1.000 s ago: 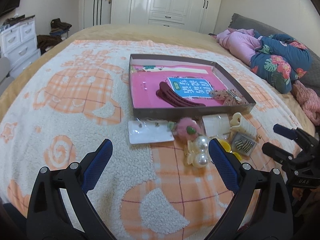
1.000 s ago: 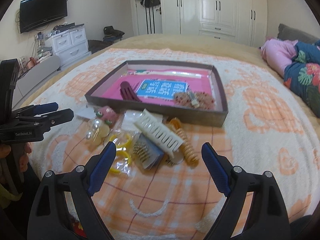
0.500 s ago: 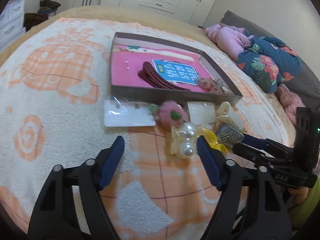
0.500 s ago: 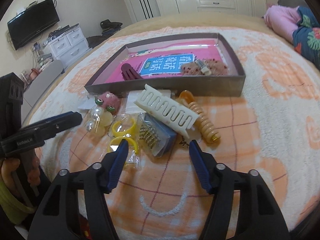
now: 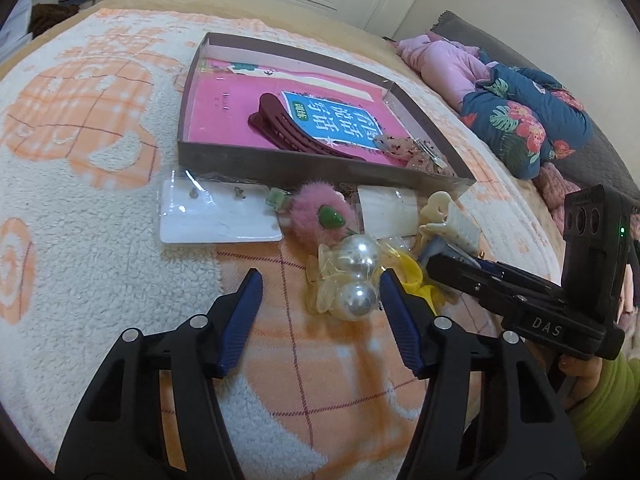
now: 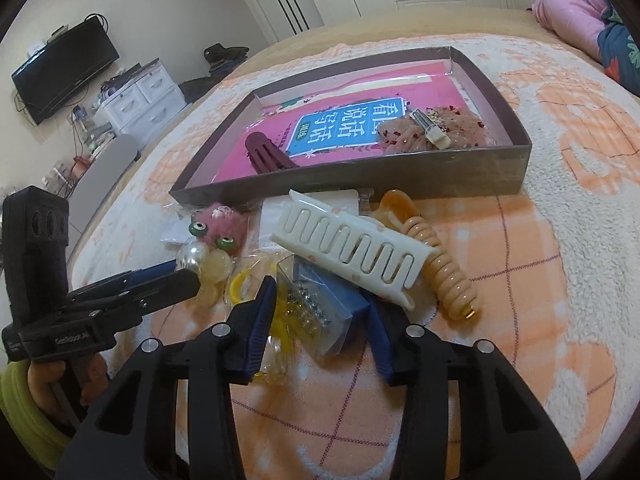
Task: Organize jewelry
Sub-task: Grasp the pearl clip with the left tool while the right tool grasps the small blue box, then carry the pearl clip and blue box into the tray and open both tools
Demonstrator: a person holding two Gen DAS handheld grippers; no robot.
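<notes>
Cream comb clip (image 6: 352, 250) lies diagonally before tray (image 6: 360, 178).

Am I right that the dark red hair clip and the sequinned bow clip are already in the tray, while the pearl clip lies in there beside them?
Not quite: the pearl clip lies outside the tray, on the blanket in front of its near wall, as the left wrist view shows. The dark red hair clip and the sequinned bow clip are indeed in the tray.
</notes>
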